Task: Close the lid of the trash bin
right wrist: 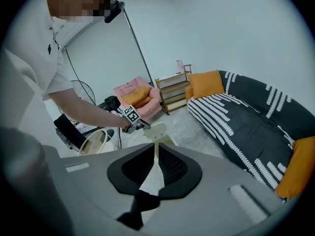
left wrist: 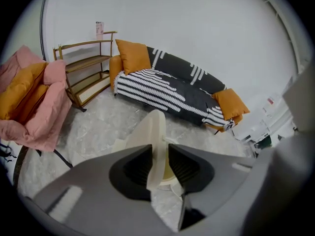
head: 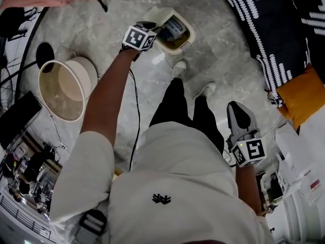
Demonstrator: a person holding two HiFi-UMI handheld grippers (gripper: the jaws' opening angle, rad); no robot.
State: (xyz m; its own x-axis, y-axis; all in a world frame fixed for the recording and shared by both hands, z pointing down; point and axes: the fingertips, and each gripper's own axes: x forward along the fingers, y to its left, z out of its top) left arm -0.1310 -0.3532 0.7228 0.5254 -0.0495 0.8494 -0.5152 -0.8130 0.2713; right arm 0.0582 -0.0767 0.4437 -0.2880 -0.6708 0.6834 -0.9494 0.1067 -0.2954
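Observation:
A cream trash bin (head: pixel 179 44) stands on the marble floor ahead of the person's feet, with its lid (head: pixel 156 15) raised. My left gripper (head: pixel 154 29) reaches down to it at the end of an outstretched arm. In the left gripper view the lid (left wrist: pixel 155 129) stands edge-on between the two pads, and my left gripper (left wrist: pixel 161 164) is shut on it. My right gripper (head: pixel 237 109) hangs low by the person's right leg, far from the bin. Its jaws (right wrist: pixel 156 162) are shut with nothing between them. From there the lid (right wrist: pixel 157 131) shows small in the distance.
A round white tub (head: pixel 62 89) stands on the floor left of the arm, and a black cable (head: pixel 137 113) runs past it. A black-and-white striped sofa (left wrist: pixel 172 90) with orange cushions lines the wall, with a wooden shelf (left wrist: pixel 88 73) and a pink chair (left wrist: pixel 32 107) beside it.

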